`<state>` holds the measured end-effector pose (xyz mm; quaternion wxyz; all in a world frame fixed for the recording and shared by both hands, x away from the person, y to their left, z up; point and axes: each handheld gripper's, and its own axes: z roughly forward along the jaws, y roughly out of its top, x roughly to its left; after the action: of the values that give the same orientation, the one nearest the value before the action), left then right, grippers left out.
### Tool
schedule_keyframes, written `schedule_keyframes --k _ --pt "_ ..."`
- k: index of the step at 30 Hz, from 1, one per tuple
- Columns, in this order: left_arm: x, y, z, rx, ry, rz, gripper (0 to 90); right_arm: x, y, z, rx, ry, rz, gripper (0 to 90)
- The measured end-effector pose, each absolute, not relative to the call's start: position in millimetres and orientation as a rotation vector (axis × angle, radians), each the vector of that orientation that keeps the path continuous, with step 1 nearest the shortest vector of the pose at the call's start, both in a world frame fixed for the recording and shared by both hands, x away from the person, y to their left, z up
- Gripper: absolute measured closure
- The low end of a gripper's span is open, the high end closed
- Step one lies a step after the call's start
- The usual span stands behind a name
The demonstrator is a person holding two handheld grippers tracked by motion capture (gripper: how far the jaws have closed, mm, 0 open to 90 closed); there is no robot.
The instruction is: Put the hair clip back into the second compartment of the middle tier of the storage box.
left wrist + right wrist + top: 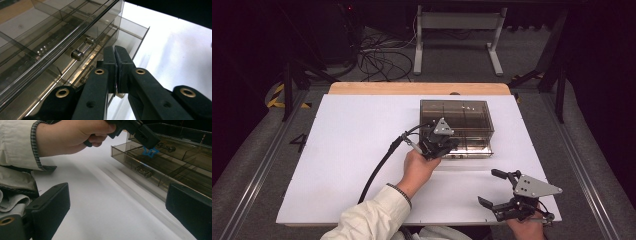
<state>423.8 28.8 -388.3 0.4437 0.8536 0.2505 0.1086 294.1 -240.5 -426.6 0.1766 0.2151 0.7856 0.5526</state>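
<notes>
I see left gripper (446, 146) fingers pinching blue piece (150, 152) over open drawer (140, 161) | right gripper (496, 192) fingers wide, near drawer cabinet (457, 112)

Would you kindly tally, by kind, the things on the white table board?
Smoky clear plastic drawer cabinet: 1
Small blue plastic piece, pinched in the left gripper: 1
Black two-jaw grippers, including the right gripper: 2
Total: 4

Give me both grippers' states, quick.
Left gripper: shut on a small blue piece, over the open drawer of the smoky plastic drawer box.
Right gripper: open, holding nothing.
</notes>
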Motion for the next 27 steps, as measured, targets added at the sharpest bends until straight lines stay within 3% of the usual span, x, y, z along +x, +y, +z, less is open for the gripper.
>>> schedule_keyframes --k 27 --pt "430 25 -399 2.193 0.711 0.315 87.9 295 -240 -427 0.603 2.229 1.562 6.2"
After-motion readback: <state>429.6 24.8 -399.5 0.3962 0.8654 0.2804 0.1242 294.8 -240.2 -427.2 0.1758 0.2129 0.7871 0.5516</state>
